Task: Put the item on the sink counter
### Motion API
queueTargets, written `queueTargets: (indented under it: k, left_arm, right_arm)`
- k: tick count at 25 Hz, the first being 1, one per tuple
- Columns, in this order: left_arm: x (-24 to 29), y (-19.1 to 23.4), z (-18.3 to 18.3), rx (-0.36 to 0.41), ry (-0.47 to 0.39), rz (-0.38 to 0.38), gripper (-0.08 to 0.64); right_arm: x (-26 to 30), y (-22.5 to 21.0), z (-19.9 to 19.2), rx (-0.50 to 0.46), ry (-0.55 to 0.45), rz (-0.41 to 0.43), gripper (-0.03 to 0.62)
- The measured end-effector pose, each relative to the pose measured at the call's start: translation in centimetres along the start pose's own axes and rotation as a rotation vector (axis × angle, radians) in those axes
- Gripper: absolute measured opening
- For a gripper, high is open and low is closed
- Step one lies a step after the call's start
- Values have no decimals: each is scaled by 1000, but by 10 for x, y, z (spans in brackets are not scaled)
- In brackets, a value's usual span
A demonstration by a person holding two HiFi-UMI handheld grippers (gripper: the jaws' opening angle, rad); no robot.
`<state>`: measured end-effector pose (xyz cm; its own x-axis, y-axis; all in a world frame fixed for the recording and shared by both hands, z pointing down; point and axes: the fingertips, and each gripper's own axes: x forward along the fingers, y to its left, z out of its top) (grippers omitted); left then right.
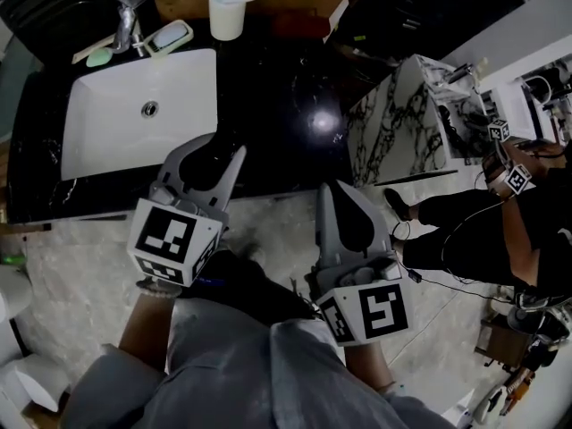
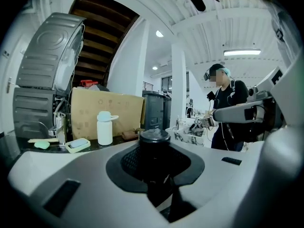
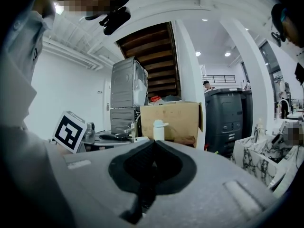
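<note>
We are holding a black lidded container (image 2: 154, 152) above the sink counter's (image 1: 286, 105) front edge.
Our left gripper (image 1: 227, 147) is pinching it beside the basin (image 1: 116, 105); our right gripper's (image 1: 336, 189) jaws are pressing together, empty.

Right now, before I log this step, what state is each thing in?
left gripper: shut on black jar.
right gripper: shut, empty.
white lidded mug: upright on sink counter.
soap dish: holds a soap bar.
</note>
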<state>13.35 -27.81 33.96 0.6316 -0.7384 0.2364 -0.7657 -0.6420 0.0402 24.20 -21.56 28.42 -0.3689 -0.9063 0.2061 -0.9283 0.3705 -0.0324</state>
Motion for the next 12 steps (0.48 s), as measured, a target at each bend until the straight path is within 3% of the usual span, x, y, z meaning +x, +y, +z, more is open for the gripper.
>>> queueTargets:
  k: [12]
  left_arm:
    - [37, 10, -31, 21, 64, 17, 91]
  right_arm:
    - [3, -19, -3, -14, 5, -59, -3]
